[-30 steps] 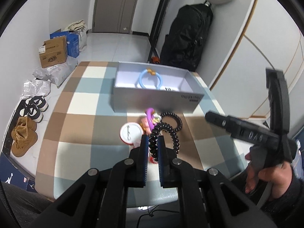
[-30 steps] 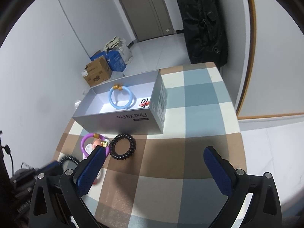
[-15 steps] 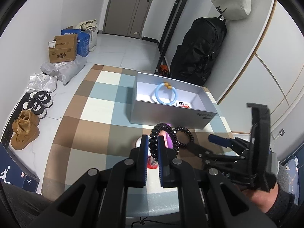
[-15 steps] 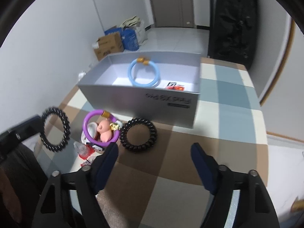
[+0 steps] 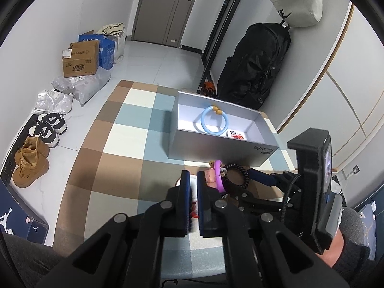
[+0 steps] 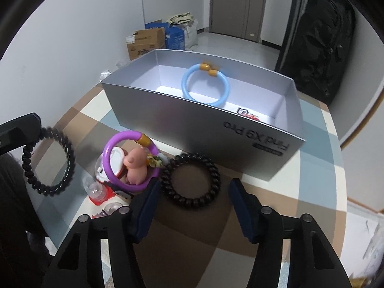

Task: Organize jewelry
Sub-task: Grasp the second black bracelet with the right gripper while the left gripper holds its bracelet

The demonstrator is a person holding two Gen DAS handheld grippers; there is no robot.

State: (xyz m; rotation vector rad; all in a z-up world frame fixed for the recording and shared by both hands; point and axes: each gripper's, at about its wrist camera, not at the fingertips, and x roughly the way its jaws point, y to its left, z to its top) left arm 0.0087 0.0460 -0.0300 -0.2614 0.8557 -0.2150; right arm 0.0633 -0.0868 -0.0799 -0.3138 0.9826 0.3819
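Observation:
A grey box on the checked table holds a blue ring. In front of it lie a purple ring over a pink figure, and a black coil band. My right gripper is open, its fingers either side of that band, low over the table. My left gripper looks shut. In the right wrist view it holds a second black coil band at the far left; its own view does not show the band.
Small white and red trinkets lie beside the purple ring. The table edge is close on the right. Boxes, bags and shoes sit on the floor to the left; a black backpack stands behind the table.
My right gripper has moved in and down around the black coil band on the table. My left gripper has drawn back and up; its coil band has left its own view.

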